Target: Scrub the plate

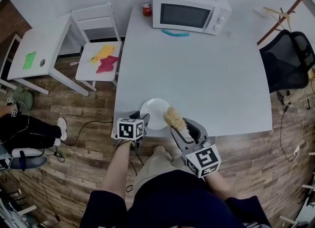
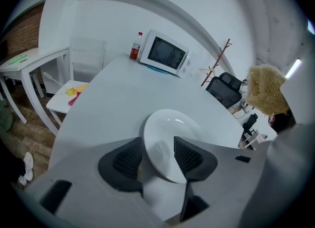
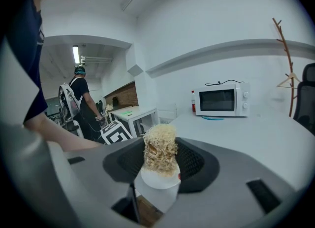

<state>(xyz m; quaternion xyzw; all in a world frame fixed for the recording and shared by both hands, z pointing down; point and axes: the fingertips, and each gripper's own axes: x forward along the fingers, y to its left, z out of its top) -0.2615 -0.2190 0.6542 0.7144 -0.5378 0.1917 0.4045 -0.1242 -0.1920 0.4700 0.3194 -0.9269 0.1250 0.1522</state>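
A white plate (image 1: 155,112) lies near the front edge of the white table (image 1: 206,79). My left gripper (image 1: 141,122) is at the plate's near left rim. In the left gripper view the plate (image 2: 170,128) has its rim between the spread jaws of that gripper (image 2: 157,155), and the pads do not seem to press on it. My right gripper (image 1: 180,126) is shut on the white handle of a scrub brush (image 1: 174,117), straw bristles up, just right of the plate. In the right gripper view the brush (image 3: 160,148) stands between the pads. Its bristles (image 2: 266,89) also show at the right.
A microwave (image 1: 190,10), a red-capped bottle (image 1: 146,1) and a teal item (image 1: 174,33) stand at the table's far edge. Left of the table are a white chair (image 1: 98,49) with cloths and a small white table (image 1: 39,45). A black office chair (image 1: 288,59) is at the right. A person (image 1: 24,133) sits left.
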